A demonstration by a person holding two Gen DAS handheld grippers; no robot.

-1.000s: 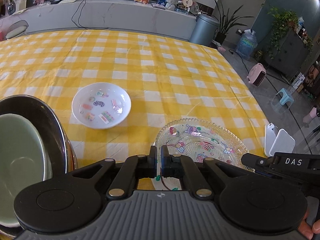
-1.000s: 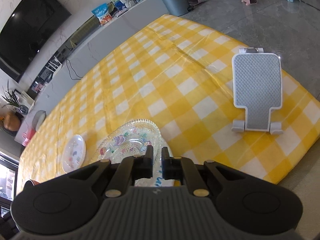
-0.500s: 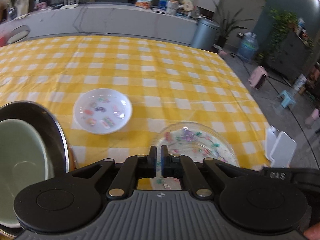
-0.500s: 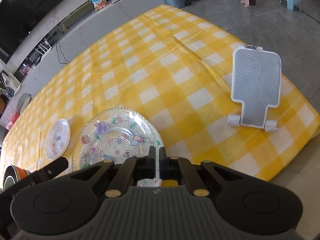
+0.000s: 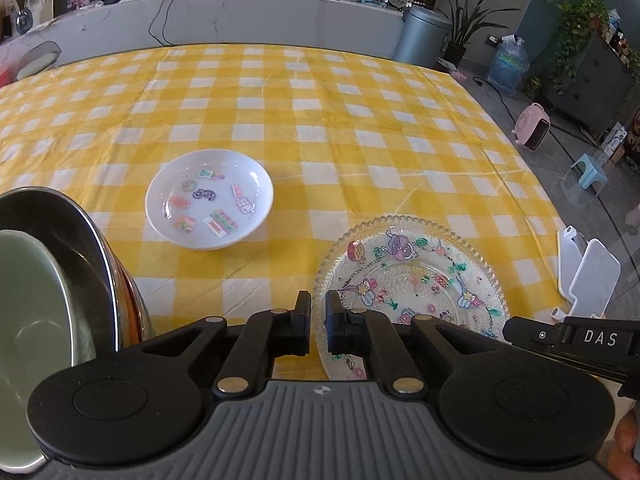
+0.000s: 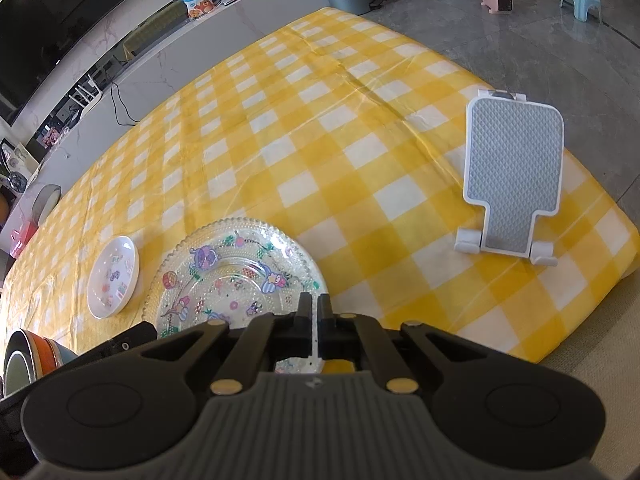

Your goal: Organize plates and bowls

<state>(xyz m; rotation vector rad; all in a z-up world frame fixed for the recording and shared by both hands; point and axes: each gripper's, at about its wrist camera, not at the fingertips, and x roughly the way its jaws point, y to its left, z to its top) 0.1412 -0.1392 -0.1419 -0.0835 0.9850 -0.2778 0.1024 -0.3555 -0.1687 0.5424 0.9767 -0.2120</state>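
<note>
My right gripper (image 6: 314,308) is low at the table's near edge, jaws pinched on the glass plate (image 6: 236,268)'s rim. My left gripper (image 5: 318,308) straddles its opposite rim, jaws narrowly apart, grip unclear. Stacked bowls (image 5: 48,280) are cut off left; the white dish (image 5: 210,199) lies beyond.

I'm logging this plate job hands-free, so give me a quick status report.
Both grippers shut on glass plate rim: left, right. White dish beside it, apart. Stacked bowls far left. Phone stand right, clear of plate.
</note>
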